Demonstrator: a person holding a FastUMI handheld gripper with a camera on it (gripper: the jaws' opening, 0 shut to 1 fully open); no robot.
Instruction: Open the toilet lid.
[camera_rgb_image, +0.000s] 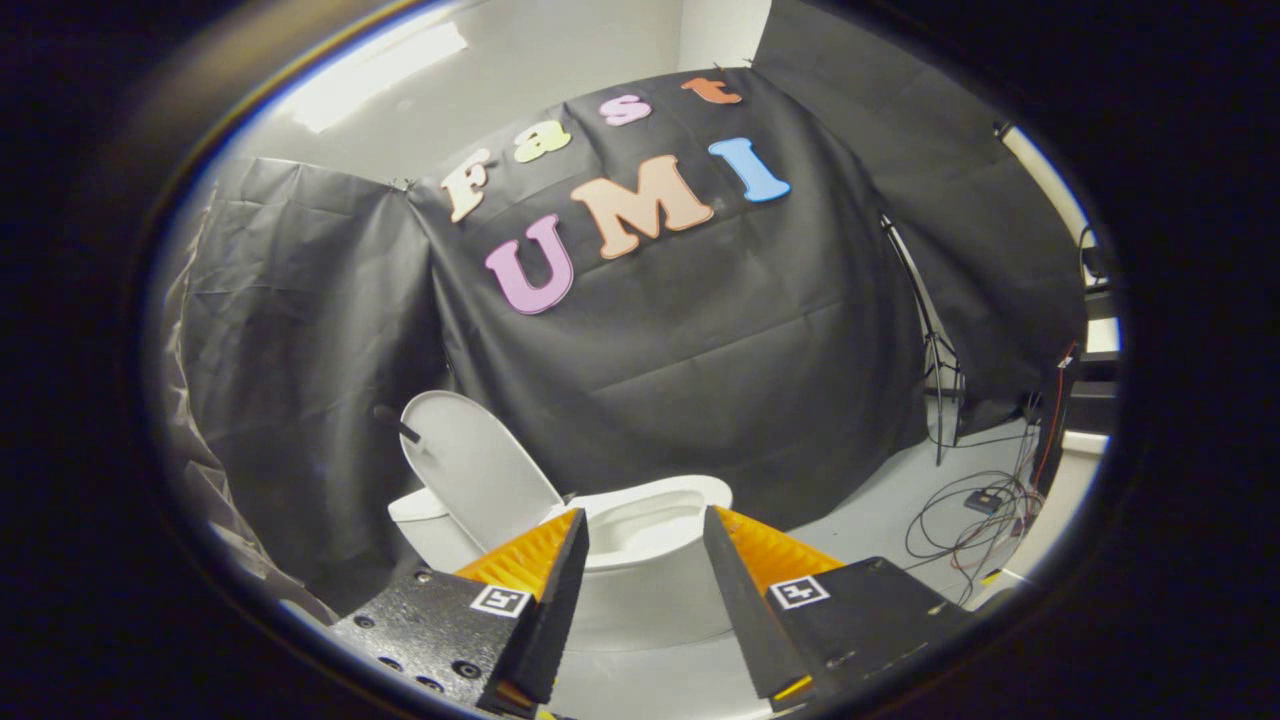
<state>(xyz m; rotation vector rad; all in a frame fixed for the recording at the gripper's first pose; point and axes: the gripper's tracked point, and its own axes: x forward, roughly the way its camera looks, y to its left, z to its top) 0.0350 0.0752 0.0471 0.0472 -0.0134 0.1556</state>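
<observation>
Gripper view has your gripper (645, 590) spread wide and empty — the toilet (650, 570) sits beyond the fingers, lid (480, 475) already upright. Drift forward and you could knock it back down — keep clear

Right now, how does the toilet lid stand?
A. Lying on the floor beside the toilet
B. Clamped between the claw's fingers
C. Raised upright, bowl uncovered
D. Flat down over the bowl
C: the toilet lid stands raised behind the uncovered bowl, while the claw is open, holding nothing, short of the toilet.
</observation>
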